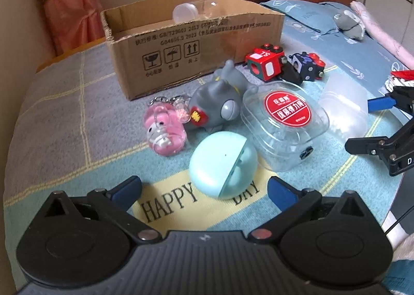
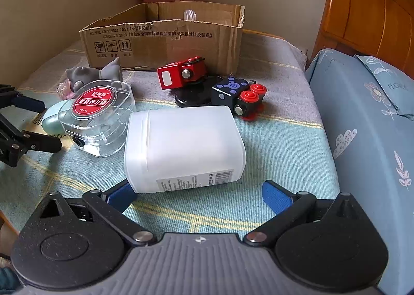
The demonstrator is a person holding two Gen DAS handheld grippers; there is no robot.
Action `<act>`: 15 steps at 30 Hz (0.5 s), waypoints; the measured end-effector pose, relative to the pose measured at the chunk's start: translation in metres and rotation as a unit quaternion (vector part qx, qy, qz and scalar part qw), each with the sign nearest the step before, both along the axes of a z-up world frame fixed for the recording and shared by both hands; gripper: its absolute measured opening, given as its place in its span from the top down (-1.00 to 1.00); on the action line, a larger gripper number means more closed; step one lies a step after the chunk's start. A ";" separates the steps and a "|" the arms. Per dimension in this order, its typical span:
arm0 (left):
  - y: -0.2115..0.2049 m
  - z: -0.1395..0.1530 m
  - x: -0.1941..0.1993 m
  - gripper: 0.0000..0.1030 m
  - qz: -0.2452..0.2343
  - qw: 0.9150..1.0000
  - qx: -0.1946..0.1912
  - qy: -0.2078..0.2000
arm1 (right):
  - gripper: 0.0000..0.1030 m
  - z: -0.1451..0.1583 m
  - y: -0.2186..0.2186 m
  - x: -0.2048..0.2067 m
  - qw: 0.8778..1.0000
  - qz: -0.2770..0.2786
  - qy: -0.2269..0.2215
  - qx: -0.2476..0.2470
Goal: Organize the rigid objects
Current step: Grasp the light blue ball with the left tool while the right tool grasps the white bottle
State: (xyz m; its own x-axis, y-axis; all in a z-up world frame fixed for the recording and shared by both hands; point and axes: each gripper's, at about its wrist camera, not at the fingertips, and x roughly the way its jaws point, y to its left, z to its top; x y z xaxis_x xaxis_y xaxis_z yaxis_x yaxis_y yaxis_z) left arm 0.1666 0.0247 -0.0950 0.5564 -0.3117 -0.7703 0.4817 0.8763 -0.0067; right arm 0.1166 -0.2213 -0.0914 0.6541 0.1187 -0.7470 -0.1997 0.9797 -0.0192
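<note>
We see a bed (image 2: 284, 144) bearing a cardboard box (image 2: 165, 43), toys, a clear case (image 2: 98, 124), and a white jar (image 2: 183, 147).

The cardboard box (image 2: 165, 38) wall hides most of the clear container (image 2: 190, 14).

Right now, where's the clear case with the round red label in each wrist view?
Left wrist: clear case, right of centre, just beyond the mint ball.
Right wrist: clear case, left of centre, beside the white bottle.
Shared landmark: the cardboard box behind it.
</note>
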 end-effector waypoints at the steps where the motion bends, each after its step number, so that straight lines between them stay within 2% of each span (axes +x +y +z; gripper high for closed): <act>1: -0.001 0.000 0.001 -0.99 -0.003 1.000 -0.001 -0.002 | -1.00 0.000 0.000 0.000 1.000 0.001 0.000 0.000; 8: -0.005 0.000 0.009 -0.93 -0.024 1.000 -0.005 -0.007 | -1.00 -0.001 0.000 -0.002 1.000 0.003 -0.009 0.002; 15: -0.007 0.003 0.002 -0.49 -0.055 0.998 -0.014 -0.022 | -1.00 -0.001 -0.002 -0.002 1.000 0.014 -0.019 0.004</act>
